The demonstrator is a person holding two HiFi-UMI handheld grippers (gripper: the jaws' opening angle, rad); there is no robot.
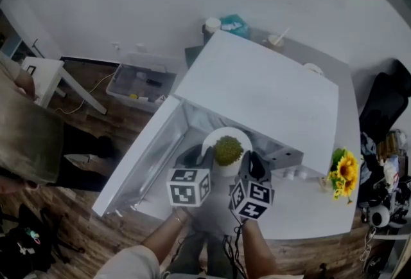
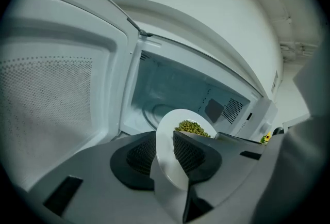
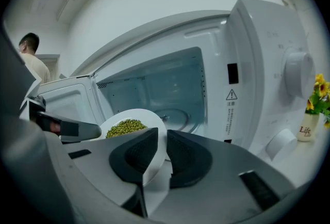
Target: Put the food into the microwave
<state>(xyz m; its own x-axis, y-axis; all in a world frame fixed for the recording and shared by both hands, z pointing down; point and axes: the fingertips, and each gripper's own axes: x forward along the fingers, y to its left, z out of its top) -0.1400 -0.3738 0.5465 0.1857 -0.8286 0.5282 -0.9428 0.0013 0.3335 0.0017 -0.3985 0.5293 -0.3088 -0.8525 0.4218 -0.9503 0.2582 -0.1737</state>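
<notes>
A white plate [image 1: 215, 139] heaped with green peas [image 1: 228, 150] hangs just in front of the open white microwave [image 1: 270, 88]. My left gripper [image 1: 204, 157] is shut on the plate's left rim and my right gripper [image 1: 249, 162] is shut on its right rim. In the left gripper view the plate [image 2: 170, 158] runs between the pads, with peas [image 2: 193, 127] beyond and the cavity behind. The right gripper view shows the plate [image 3: 134, 117] and peas [image 3: 125, 126] before the glass turntable [image 3: 175, 114]. The microwave door [image 1: 138, 159] stands swung out to the left.
A small vase of sunflowers [image 1: 343, 168] stands on the white table right of the microwave. Control knobs [image 3: 296, 70] sit on the microwave's right panel. A person [image 3: 32, 60] stands at the far left. A clear storage box [image 1: 138, 83] lies on the floor.
</notes>
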